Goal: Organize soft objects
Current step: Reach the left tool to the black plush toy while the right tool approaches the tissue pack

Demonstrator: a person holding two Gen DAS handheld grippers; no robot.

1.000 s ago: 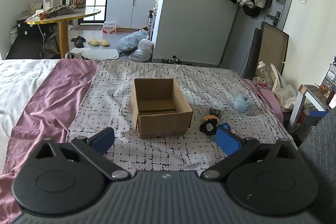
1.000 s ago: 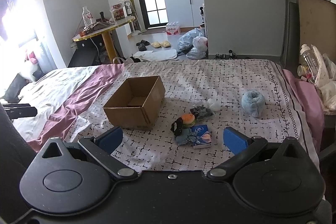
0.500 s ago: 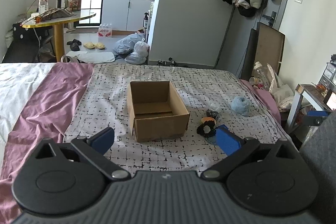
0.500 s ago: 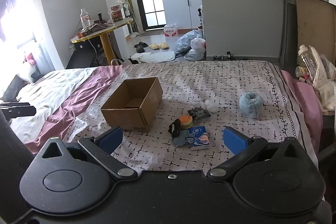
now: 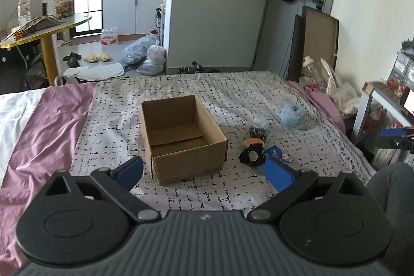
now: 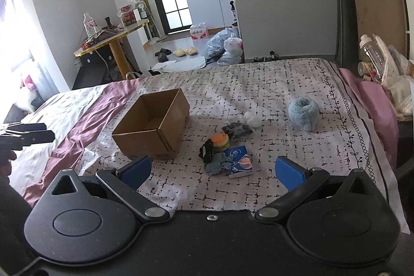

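From the left wrist view, the left gripper (image 5: 204,171) hangs over a patterned bedspread (image 5: 233,95), fingers spread wide and empty, an open cardboard box (image 5: 181,139) straight ahead. From the right wrist view, the right gripper (image 6: 212,170) is likewise spread and empty. Small soft items (image 6: 222,146) lie clustered right of the box (image 6: 152,124); a fluffy blue bundle (image 6: 304,113) sits farther right, apart.

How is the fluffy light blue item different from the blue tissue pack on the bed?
The fluffy light blue item is rounded and bulky, with a hollow at its top; the blue tissue pack is flat and rectangular. The fluffy item lies alone, apart from the rest; the tissue pack touches the cluster of small things. The fluffy item is plain; the pack is printed. Both rest on the patterned bedspread, outside the cardboard box.
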